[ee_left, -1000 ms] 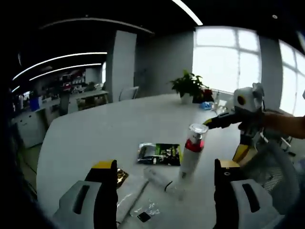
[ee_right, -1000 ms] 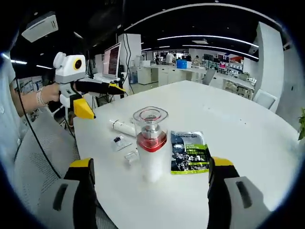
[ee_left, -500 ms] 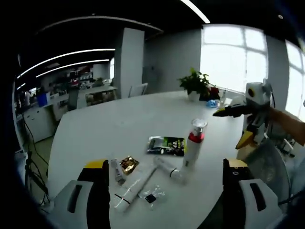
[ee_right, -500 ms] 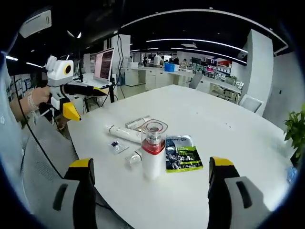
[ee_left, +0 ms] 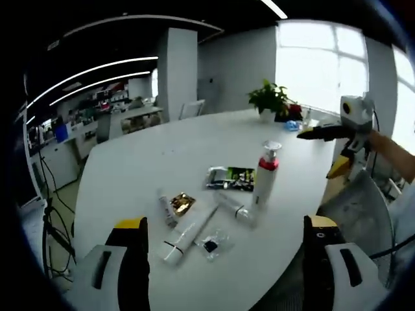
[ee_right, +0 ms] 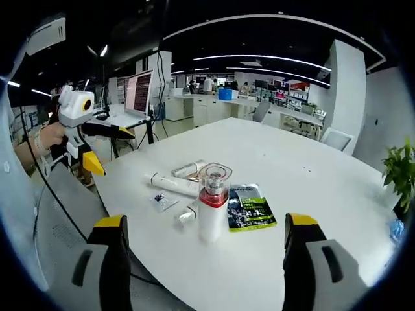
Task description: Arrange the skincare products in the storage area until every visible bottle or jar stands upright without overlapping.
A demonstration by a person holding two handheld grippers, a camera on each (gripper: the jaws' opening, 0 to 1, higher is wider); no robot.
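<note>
Pump bottle (ee_right: 212, 202) with the red collar and clear cap stands upright near the bench (ee_right: 311, 175) edge closest to me, beside the green sachet (ee_right: 250, 207). Just beside it lie a white tube (ee_left: 188, 232), a smaller clear bottle (ee_left: 234, 207) and a gold packet (ee_left: 181, 203), all flat. I hold both the left gripper (ee_left: 224, 269) and right gripper (ee_right: 203, 265) back from the bench, jaws apart and empty. I judge the tube soft and light, so I'd take it mid-body; the small bottle looks slippery.
</note>
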